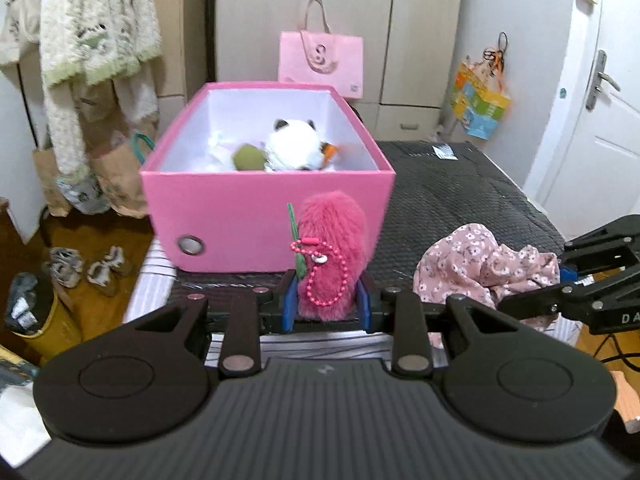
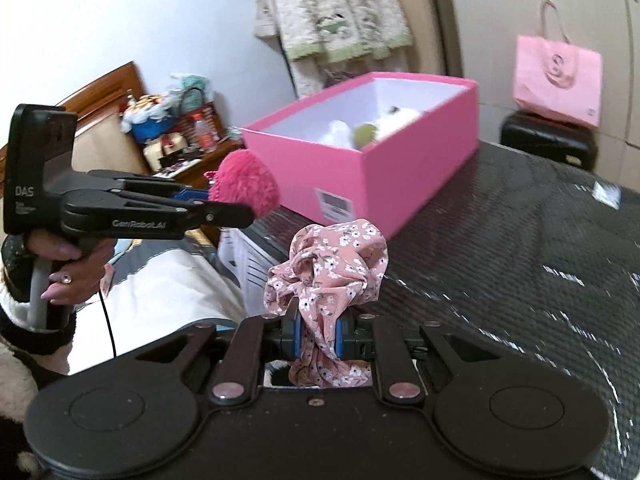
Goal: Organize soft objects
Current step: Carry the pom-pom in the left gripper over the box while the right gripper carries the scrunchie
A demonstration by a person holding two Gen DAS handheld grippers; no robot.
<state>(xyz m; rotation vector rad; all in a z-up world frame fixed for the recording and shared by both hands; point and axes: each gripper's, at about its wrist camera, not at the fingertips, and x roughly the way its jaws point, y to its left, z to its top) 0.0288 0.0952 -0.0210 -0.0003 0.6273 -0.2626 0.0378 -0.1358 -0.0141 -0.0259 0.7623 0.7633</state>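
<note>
I'm pinching the pink pompom [image 1: 328,256] in my left gripper [image 1: 327,300], the floral cloth [image 2: 326,276] in my right gripper [image 2: 316,334]; only the right view is showing my hand [image 2: 74,266].

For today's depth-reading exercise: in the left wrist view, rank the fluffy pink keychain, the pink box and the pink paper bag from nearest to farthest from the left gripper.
1. Fluffy pink keychain: clamped in the left gripper.
2. Pink box: just behind it, on the dark surface.
3. Pink paper bag: beyond the box, against the cupboards.
</note>
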